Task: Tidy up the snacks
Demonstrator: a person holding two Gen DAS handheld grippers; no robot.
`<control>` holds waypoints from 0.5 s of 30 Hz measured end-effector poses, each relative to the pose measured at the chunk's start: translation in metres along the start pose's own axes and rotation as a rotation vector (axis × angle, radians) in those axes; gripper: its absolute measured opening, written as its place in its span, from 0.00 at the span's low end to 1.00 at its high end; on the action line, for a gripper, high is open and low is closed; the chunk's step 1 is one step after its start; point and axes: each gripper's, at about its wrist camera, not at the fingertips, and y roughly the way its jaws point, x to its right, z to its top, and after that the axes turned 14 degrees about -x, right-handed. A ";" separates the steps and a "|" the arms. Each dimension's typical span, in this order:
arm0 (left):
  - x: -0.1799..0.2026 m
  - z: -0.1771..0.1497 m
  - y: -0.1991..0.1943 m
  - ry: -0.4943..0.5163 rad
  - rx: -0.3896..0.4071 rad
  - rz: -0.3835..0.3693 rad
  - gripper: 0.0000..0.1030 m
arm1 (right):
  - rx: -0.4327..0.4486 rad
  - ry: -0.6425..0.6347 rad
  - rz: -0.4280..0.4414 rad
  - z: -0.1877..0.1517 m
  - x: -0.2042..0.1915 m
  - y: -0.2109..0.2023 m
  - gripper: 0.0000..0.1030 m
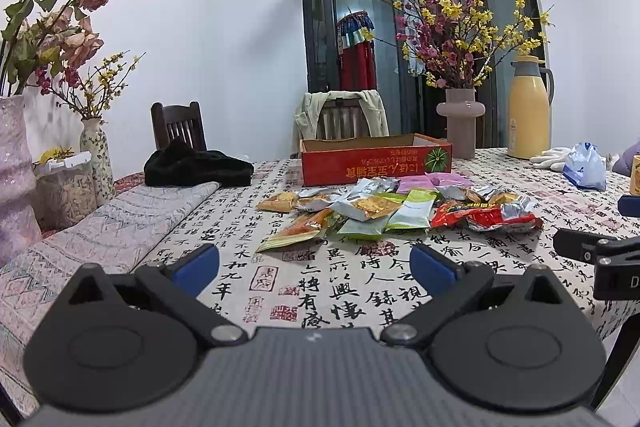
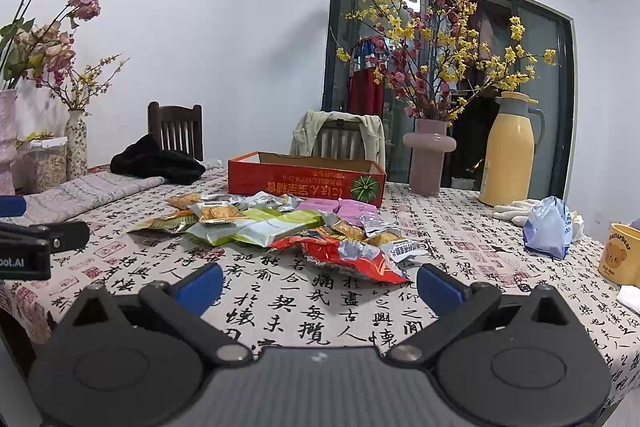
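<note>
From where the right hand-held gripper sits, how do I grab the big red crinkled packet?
Take the red packet by its flat near corner, which points toward the right hand-held gripper. Come in low from the front, since that edge lies free on the tablecloth and the far side touches other packets.

Red box (image 1: 376, 163), calligraphy-printed tablecloth (image 1: 360, 291), yellow jug (image 1: 529, 109).

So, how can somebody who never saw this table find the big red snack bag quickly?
Start at the red cardboard box in the middle of the table; the snack pile lies just in front of it. The big red snack bag is at the pile's near right edge, crumpled, and larger than the other packets.
</note>
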 end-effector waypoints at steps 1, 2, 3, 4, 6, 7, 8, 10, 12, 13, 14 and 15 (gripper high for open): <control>0.000 0.000 0.000 0.000 0.000 0.001 1.00 | 0.000 0.000 0.000 0.000 0.000 0.000 1.00; 0.000 0.000 0.000 -0.001 0.002 0.002 1.00 | -0.001 -0.001 0.000 0.000 0.000 0.000 1.00; 0.000 0.000 0.000 -0.001 0.002 0.002 1.00 | -0.001 -0.002 0.000 0.000 0.000 0.000 1.00; -0.001 0.000 0.000 0.000 0.001 0.001 1.00 | -0.002 -0.003 0.000 0.000 -0.001 0.000 1.00; 0.000 0.000 0.000 0.000 0.000 0.001 1.00 | -0.004 -0.004 0.000 -0.001 -0.001 0.000 1.00; 0.000 0.000 0.000 0.000 0.000 0.001 1.00 | -0.006 -0.004 -0.001 0.000 -0.001 0.000 1.00; 0.000 0.000 0.000 0.000 0.000 0.001 1.00 | -0.006 -0.004 -0.001 0.000 -0.001 0.000 1.00; 0.000 -0.001 0.000 0.002 0.000 0.000 1.00 | -0.005 -0.004 -0.002 0.000 -0.001 0.000 1.00; 0.000 -0.001 0.000 0.004 -0.001 0.000 1.00 | -0.005 -0.003 -0.002 0.000 -0.001 0.000 1.00; 0.000 -0.001 0.000 0.004 -0.001 -0.001 1.00 | -0.006 -0.003 -0.002 0.000 -0.001 0.000 1.00; 0.000 -0.001 0.000 0.003 -0.001 -0.001 1.00 | -0.007 -0.002 -0.002 0.000 -0.001 0.000 1.00; 0.000 -0.001 0.000 0.002 -0.001 0.000 1.00 | -0.008 -0.002 -0.002 0.000 -0.001 0.000 1.00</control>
